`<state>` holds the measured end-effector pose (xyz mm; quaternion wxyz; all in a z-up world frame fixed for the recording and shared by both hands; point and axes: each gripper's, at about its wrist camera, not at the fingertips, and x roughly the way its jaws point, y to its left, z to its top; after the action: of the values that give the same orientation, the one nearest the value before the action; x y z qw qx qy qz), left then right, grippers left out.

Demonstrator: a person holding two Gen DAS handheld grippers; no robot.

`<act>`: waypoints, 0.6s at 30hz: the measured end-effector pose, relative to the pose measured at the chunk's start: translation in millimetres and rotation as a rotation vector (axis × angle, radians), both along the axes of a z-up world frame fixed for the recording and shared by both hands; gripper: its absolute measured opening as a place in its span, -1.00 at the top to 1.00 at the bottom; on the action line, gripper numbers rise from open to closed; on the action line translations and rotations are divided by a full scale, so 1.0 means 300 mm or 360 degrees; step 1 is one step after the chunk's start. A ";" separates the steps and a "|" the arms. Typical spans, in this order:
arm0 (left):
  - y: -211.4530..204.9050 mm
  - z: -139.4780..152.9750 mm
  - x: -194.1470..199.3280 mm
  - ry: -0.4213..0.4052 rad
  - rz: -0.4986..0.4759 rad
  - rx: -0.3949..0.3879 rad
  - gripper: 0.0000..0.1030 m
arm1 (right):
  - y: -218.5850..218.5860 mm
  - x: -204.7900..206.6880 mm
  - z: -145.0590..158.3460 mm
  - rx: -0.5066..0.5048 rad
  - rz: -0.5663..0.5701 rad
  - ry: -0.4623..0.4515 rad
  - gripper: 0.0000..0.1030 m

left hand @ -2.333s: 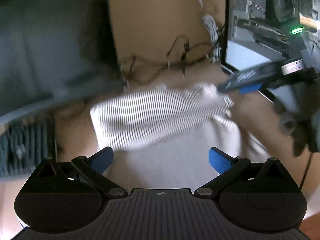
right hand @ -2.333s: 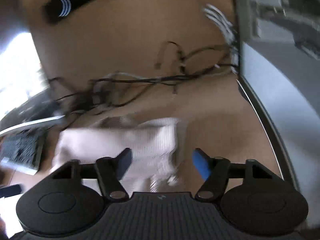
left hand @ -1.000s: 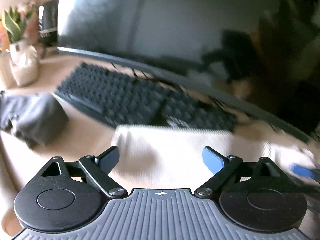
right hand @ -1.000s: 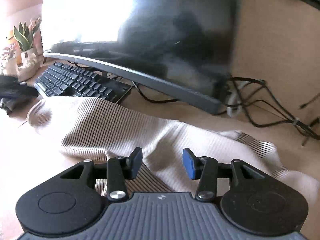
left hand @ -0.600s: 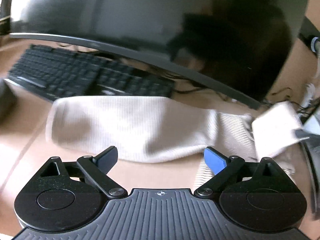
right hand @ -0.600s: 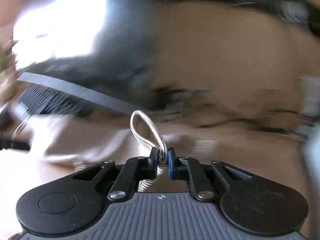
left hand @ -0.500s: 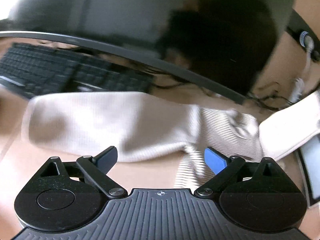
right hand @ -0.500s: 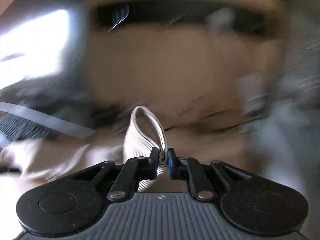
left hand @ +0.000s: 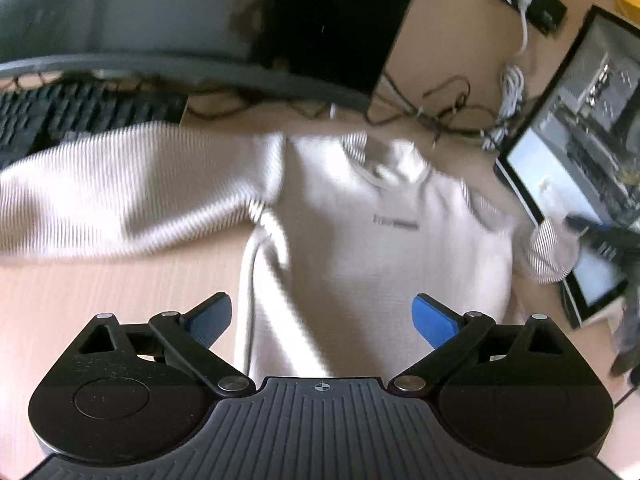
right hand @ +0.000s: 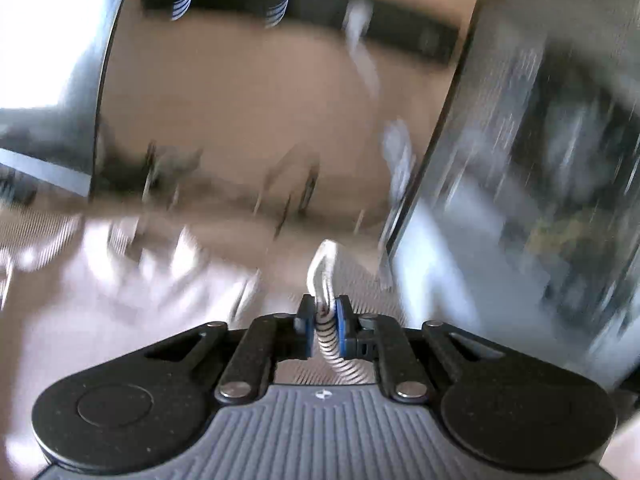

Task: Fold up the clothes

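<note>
Pale wood desk (left hand: 100,292); curved monitor (left hand: 168,16) at back, black keyboard (left hand: 72,116) beneath it, tangled cables (left hand: 436,116) and open PC case (left hand: 592,128) at right; cream ribbed sweater (left hand: 376,248) spread flat mid-desk, one sleeve stretched toward keyboard; left gripper (left hand: 322,320) spread wide over hem, gripping nothing; right gripper (right hand: 323,326) pinching striped cuff (right hand: 325,300), jaws easing apart slightly; right view blurred.
</note>
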<state>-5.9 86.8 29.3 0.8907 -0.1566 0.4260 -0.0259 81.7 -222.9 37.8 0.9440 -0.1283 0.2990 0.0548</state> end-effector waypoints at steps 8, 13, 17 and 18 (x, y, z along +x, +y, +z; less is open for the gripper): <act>-0.025 -0.046 -0.166 0.0110 -0.0187 -0.0003 -0.93 | 0.113 -0.337 -0.054 0.0218 0.0041 0.0335 -0.09; -0.051 -0.056 -0.210 0.0050 -0.0256 0.0053 -0.93 | 0.091 -0.435 -0.071 0.0267 0.0011 0.0400 -0.13; -0.084 -0.071 -0.183 -0.0055 -0.0270 0.0119 -0.93 | 0.086 -0.411 -0.079 0.0276 0.0043 0.0348 -0.29; -0.103 -0.074 -0.169 -0.0072 -0.0262 0.0141 -0.93 | 0.088 -0.392 -0.085 0.0277 0.0052 0.0334 -0.30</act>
<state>-56.6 56.0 7.0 0.9010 -0.0808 0.4180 -0.0836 -36.0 -196.4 12.2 0.9141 -0.0443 0.3881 0.1089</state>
